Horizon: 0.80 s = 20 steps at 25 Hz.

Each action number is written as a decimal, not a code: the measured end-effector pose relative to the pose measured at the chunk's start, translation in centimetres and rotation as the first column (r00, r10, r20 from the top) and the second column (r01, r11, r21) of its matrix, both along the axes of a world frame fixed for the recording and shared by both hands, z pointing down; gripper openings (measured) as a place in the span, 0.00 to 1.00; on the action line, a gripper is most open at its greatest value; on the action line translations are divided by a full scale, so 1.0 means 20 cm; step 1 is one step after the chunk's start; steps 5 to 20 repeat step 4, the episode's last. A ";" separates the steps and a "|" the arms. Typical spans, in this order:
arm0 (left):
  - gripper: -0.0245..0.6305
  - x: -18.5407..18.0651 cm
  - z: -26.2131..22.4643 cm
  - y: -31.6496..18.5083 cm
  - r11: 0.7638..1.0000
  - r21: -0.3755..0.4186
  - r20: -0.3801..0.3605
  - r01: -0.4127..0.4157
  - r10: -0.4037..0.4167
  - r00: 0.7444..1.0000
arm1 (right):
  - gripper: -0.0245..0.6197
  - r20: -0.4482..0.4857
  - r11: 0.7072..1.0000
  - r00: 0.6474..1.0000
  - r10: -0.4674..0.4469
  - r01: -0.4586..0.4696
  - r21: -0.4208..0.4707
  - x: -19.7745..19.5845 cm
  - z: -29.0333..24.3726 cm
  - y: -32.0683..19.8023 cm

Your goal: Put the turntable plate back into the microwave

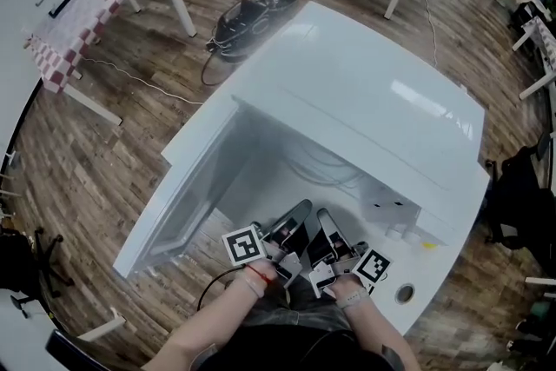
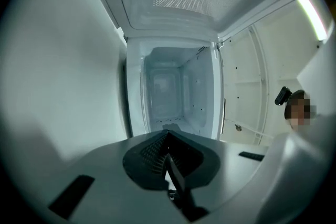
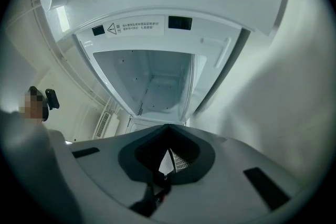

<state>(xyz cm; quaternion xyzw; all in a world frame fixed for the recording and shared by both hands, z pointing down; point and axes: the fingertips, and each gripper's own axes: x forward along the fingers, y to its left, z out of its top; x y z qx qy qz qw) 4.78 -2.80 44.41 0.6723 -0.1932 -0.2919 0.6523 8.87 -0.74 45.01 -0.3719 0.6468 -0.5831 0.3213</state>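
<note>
- The door [image 1: 165,213] of your microwave [image 1: 373,91] stands wide open to the left, which leaves the cavity [image 2: 168,92] clear for both arms.
- Your left tool [image 2: 168,134] points straight into that cavity. Its jaws are drawn together to a point, with nothing I can make out between them.
- Faint curved lines just inside the cavity look like the rim of the glass plate [image 1: 334,168], beyond both tips. I judge it lies inside, though neither tool's camera shows it plainly.
- Your right tool [image 3: 168,129], close beside the left, is also closed and looks empty. Both cameras see the oven turned sideways, so you hold the tools rolled, which suits pinching a flat rim.
- The counter [image 1: 430,287] carries the microwave.
</note>
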 end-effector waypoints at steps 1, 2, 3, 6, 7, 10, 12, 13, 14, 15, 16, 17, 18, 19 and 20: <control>0.06 0.01 -0.01 0.01 1.000 -0.005 -0.008 -0.002 0.002 1.000 | 0.07 0.002 1.000 1.000 -0.006 0.006 -0.004 0.00 -0.01 0.01; 0.06 0.01 -0.02 0.02 1.000 -0.009 -0.013 -0.004 0.004 1.000 | 0.07 0.003 1.000 1.000 -0.011 0.011 -0.007 0.00 -0.01 0.01; 0.06 0.02 -0.03 0.02 1.000 -0.012 -0.016 -0.008 0.007 1.000 | 0.07 0.003 1.000 1.000 -0.017 0.017 -0.011 -0.01 -0.02 0.02; 0.06 0.02 -0.04 0.03 1.000 -0.016 -0.018 -0.011 0.010 1.000 | 0.07 0.003 1.000 1.000 -0.023 0.023 -0.014 0.00 -0.03 0.02; 0.06 0.02 -0.04 0.03 1.000 -0.016 -0.018 -0.011 0.010 1.000 | 0.07 0.003 1.000 1.000 -0.023 0.023 -0.014 0.00 -0.03 0.02; 0.06 0.02 -0.04 0.03 1.000 -0.016 -0.018 -0.011 0.010 1.000 | 0.07 0.003 1.000 1.000 -0.023 0.023 -0.014 0.00 -0.03 0.02; 0.06 0.02 -0.04 0.03 1.000 -0.016 -0.018 -0.011 0.010 1.000 | 0.07 0.003 1.000 1.000 -0.023 0.023 -0.014 0.00 -0.03 0.02; 0.06 0.02 -0.04 0.03 1.000 -0.016 -0.018 -0.011 0.010 1.000 | 0.07 0.003 1.000 1.000 -0.023 0.023 -0.014 0.00 -0.03 0.02; 0.06 0.02 -0.04 0.03 1.000 -0.016 -0.018 -0.011 0.010 1.000 | 0.07 0.003 1.000 1.000 -0.023 0.023 -0.014 0.00 -0.03 0.02; 0.06 0.02 -0.04 0.03 1.000 -0.016 -0.018 -0.011 0.010 1.000 | 0.07 0.003 1.000 1.000 -0.023 0.023 -0.014 0.00 -0.03 0.02; 0.06 0.02 -0.04 0.03 1.000 -0.016 -0.018 -0.011 0.010 1.000 | 0.07 0.003 1.000 1.000 -0.023 0.023 -0.014 0.00 -0.03 0.02; 0.06 0.02 -0.04 0.03 1.000 -0.016 -0.018 -0.011 0.010 1.000 | 0.07 0.003 1.000 1.000 -0.023 0.023 -0.014 0.00 -0.03 0.02; 0.06 0.02 -0.04 0.03 1.000 -0.016 -0.018 -0.011 0.010 1.000 | 0.07 0.003 1.000 1.000 -0.023 0.023 -0.014 0.00 -0.03 0.02; 0.06 0.02 -0.04 0.03 1.000 -0.016 -0.018 -0.011 0.010 1.000 | 0.07 0.003 1.000 1.000 -0.023 0.023 -0.014 0.00 -0.03 0.02; 0.06 0.02 -0.04 0.03 1.000 -0.016 -0.018 -0.011 0.010 1.000 | 0.07 0.003 1.000 1.000 -0.023 0.023 -0.014 0.00 -0.03 0.02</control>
